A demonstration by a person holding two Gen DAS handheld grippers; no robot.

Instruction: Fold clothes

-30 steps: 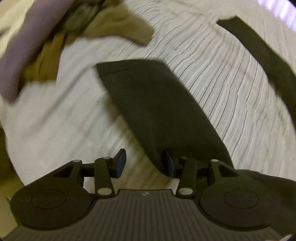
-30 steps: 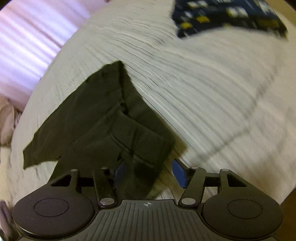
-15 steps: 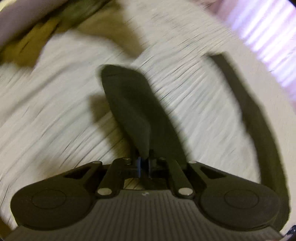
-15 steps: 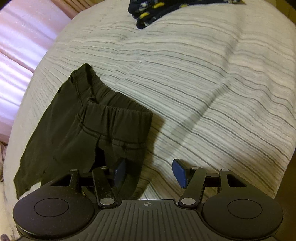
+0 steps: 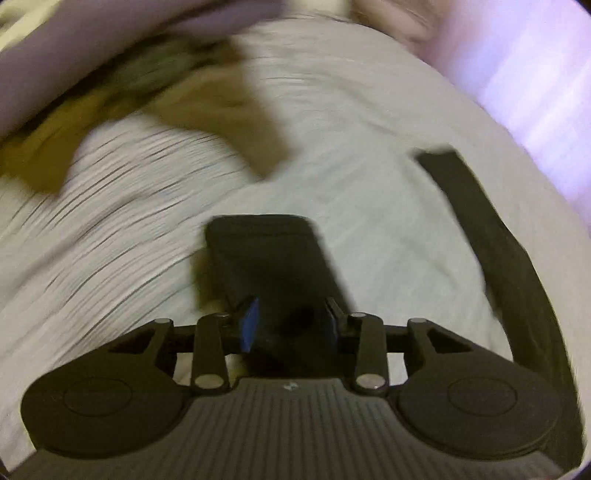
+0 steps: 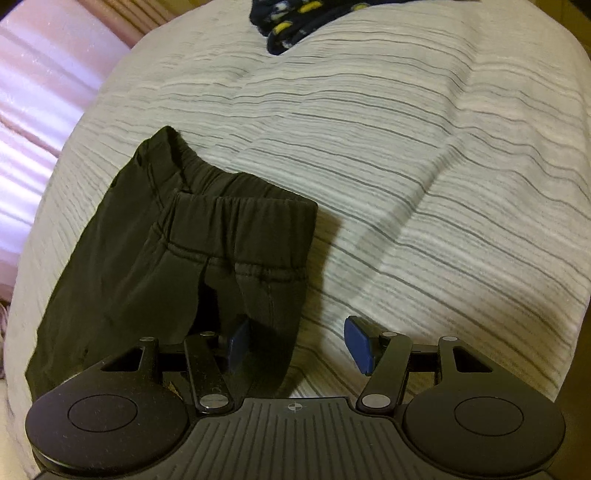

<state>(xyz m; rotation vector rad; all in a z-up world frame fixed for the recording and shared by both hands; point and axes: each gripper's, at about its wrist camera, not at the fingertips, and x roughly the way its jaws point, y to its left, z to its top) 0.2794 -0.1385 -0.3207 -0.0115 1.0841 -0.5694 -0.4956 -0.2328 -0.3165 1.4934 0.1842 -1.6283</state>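
A pair of dark pants lies on the striped bed cover. In the left wrist view one pant leg (image 5: 273,258) runs forward from between the fingers of my left gripper (image 5: 291,328), which is open around the cloth. The other leg (image 5: 491,236) stretches along the right. In the right wrist view the elastic waistband end (image 6: 221,236) lies folded over at the lower left. My right gripper (image 6: 299,347) is open, its left finger (image 6: 238,341) at the waist cloth, its right finger (image 6: 358,345) over bare cover.
The striped white bed cover (image 6: 406,147) fills both views. A heap of tan and lilac clothes (image 5: 147,96) lies at the far left in the left wrist view. A navy patterned garment (image 6: 306,18) lies at the far edge. A pink curtain (image 6: 37,92) hangs left.
My left gripper shut on the pant leg half a second ago and has now opened again; the view swung. My right gripper stayed open and moved closer over the waistband.
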